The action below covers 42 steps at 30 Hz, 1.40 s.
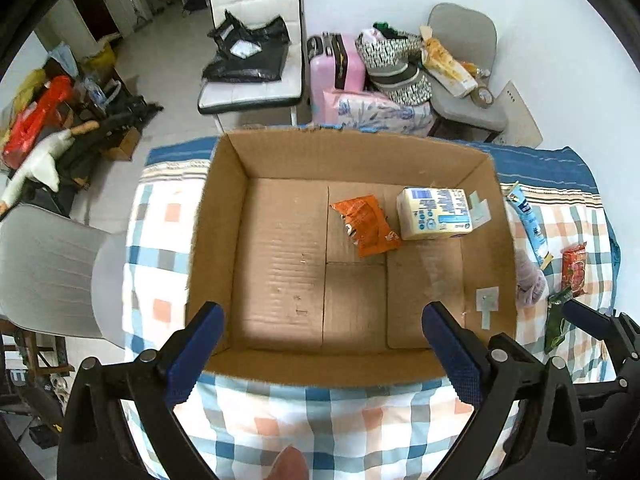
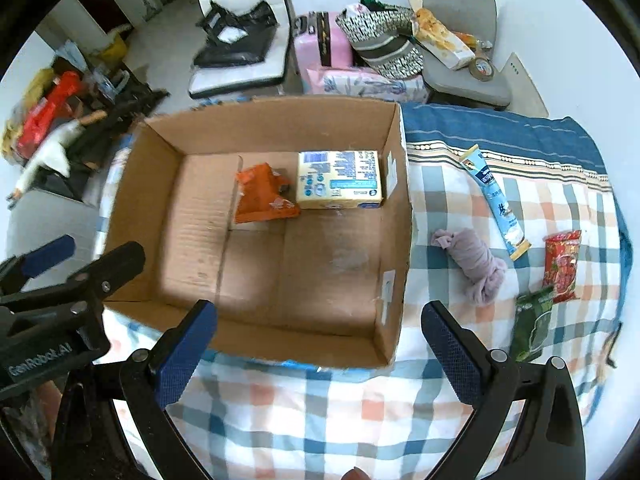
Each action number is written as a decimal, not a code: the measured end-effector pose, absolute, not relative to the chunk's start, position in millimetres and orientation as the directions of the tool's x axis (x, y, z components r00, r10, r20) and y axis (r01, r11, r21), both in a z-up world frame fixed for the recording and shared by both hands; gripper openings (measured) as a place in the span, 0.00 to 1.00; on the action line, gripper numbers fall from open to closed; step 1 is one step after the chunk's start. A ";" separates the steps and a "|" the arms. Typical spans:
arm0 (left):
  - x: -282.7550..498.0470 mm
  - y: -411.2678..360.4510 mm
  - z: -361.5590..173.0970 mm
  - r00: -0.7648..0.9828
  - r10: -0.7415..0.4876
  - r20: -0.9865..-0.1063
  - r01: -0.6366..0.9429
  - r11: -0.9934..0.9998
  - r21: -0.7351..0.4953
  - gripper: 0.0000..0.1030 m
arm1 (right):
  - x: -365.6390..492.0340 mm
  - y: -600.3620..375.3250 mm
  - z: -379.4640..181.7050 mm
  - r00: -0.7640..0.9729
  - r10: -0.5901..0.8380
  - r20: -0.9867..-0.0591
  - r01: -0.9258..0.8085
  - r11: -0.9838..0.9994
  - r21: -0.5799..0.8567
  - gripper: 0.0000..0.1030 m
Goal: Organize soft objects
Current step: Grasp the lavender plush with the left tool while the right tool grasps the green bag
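"genrobot.ai" stands in white on the left tongs (image 2: 70, 258) body; package print is unreadable.

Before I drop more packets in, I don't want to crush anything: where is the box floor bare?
The cardboard box is bare along its left and near sides. The orange packet and yellow pack crowd the far right corner.

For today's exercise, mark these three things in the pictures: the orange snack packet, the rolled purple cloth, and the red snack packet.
orange snack packet (image 1: 366, 224), left wrist view, middle of its crinkled face, inside the box.
rolled purple cloth (image 2: 476, 264), right wrist view, middle of the bundle.
red snack packet (image 2: 562, 266), right wrist view, centre of its printed front.
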<state>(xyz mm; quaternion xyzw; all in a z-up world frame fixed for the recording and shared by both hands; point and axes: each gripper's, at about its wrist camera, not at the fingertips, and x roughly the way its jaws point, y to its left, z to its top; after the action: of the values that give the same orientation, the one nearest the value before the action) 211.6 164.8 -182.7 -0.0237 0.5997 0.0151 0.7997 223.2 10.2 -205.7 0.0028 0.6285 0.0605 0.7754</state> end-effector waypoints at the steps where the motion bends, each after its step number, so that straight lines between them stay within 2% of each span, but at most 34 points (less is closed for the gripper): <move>1: 206.8 161.3 -175.9 0.295 -0.001 -0.956 -0.053 0.998 -0.017 0.98 | 219.8 7.2 -200.2 0.218 0.110 -0.970 -0.092 0.992 0.091 1.00; 9: 184.2 98.3 -138.4 0.369 0.004 -0.929 -0.001 1.000 0.004 0.98 | 192.4 -41.9 -163.7 0.323 0.179 -0.929 -0.123 0.981 0.147 1.00; 16: 193.1 4.6 -147.2 0.309 -0.076 -0.948 0.096 0.994 -0.048 0.98 | 178.4 -145.3 -162.6 0.309 0.073 -0.948 0.016 0.997 0.081 1.00; 24: 242.5 -88.8 -216.5 0.069 -0.185 -0.980 0.070 0.981 -0.180 0.98 | 182.6 -267.8 -209.0 0.223 -0.031 -0.974 0.189 0.982 0.012 1.00; 29: 274.2 -126.1 -270.7 -0.074 -0.217 -0.973 0.017 0.976 -0.219 0.98 | 194.9 -311.6 -260.6 0.130 0.002 -0.991 0.230 0.973 0.032 1.00; 33: 293.5 -138.7 -311.4 -0.164 -0.227 -0.960 -0.034 0.974 -0.225 0.98 | 201.2 -321.7 -295.5 0.074 0.032 -0.997 0.241 0.969 0.049 1.00; 42: 311.2 -145.5 -382.6 -0.291 -0.167 -0.942 -0.085 0.985 -0.149 0.98 | 212.7 -322.9 -350.2 -0.020 0.086 -0.996 0.237 0.968 0.079 1.00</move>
<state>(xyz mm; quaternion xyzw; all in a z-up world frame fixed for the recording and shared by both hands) 311.2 -145.5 -382.6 -0.0788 0.8028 -0.0347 0.5901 212.7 -322.9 -350.2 0.1137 0.7121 -0.0547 0.6907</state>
